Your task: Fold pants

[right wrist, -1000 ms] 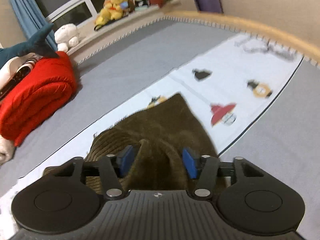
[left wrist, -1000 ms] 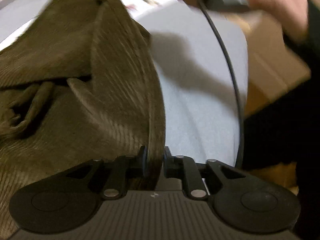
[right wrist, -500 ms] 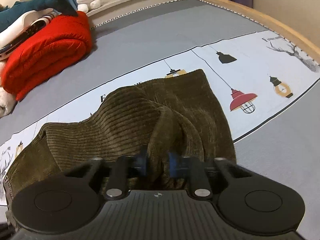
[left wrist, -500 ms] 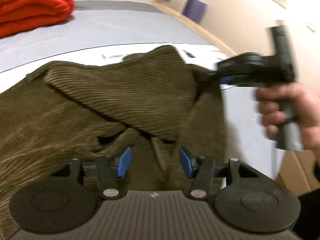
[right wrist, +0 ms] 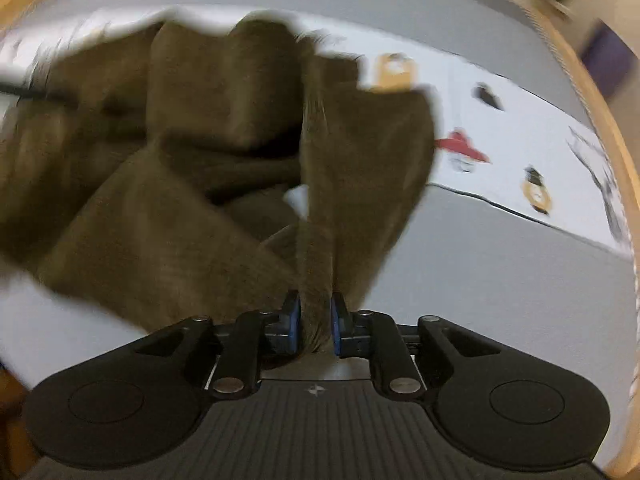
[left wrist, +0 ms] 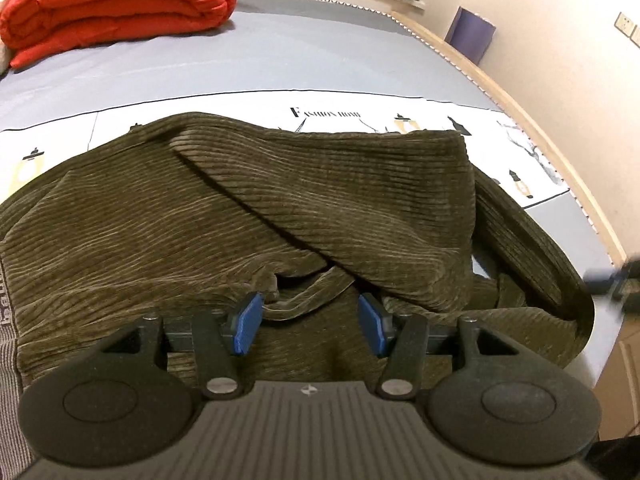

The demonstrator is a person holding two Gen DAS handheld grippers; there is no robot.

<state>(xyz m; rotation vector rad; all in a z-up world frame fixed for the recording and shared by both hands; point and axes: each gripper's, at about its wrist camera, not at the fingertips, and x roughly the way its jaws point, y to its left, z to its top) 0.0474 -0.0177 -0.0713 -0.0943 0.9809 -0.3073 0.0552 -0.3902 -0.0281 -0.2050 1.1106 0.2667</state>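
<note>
Corduroy pants mid-fold on a bed. The olive-brown corduroy pants (left wrist: 248, 216) lie heaped across the white printed band (left wrist: 328, 112) of the grey bedsheet (left wrist: 280, 52), at the near edge of the bed; in the left wrist view they fill the frame from 9 o'clock to 3 o'clock, with one layer lapped diagonally over another and a loop of cloth spilling off toward 4 o'clock.

Left hand-held gripper (left wrist: 311, 322): jaws spread wide, blue pads (left wrist: 248, 322) standing apart over a raised ridge of fabric at 6 o'clock. Nothing is pinched; the stance suits lining up on a fold before closing.

Right hand-held gripper (right wrist: 311, 326): jaws drawn in tight on a narrow pinch of the pants (right wrist: 224, 152), the cloth rising from between the pads toward 12 o'clock. The view is blurred by motion, so seams and hems cannot be read. A grip on a bunched edge like this lets one hand lift or drag a layer while the heap's own weight anchors the rest on the mattress.

Surroundings: a folded red duvet (left wrist: 116, 0) sits well apart at 11 o'clock; the wooden bed rim (left wrist: 540, 120) curves from 1 to 3 o'clock.

Judgement: the garment is not yet flat or aligned, so the fold appears early. The thick ribbed cloth should hold creases loosely and slide as a mass, risking displaced layers.
</note>
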